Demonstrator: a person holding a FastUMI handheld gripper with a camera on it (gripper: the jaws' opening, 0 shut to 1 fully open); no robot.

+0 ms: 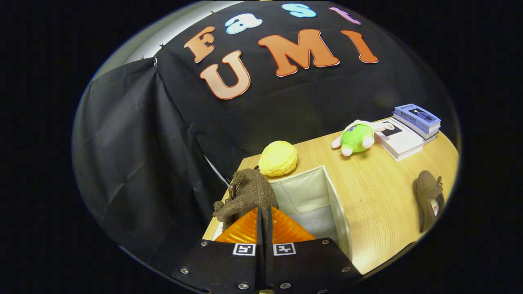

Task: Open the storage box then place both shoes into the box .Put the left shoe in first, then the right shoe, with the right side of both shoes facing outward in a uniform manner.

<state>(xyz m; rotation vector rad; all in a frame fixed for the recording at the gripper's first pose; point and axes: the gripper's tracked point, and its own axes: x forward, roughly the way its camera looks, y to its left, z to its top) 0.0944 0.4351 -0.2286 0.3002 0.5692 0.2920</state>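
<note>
While the open storage box [318,196] stood on the wooden table [380,204] just ahead of and slightly right of the fingers, its cavity lay directly below the carried load, so the coming move turned on a short descent into it. Well apart to the right lay the second shoe [430,200], its long axis running roughly toward the camera. The gripper [264,228] was closed almost fully, its fingers pinching the brown shoe [251,194], apparently by its collar, so that the shoe hung above the box's near left corner.
</note>
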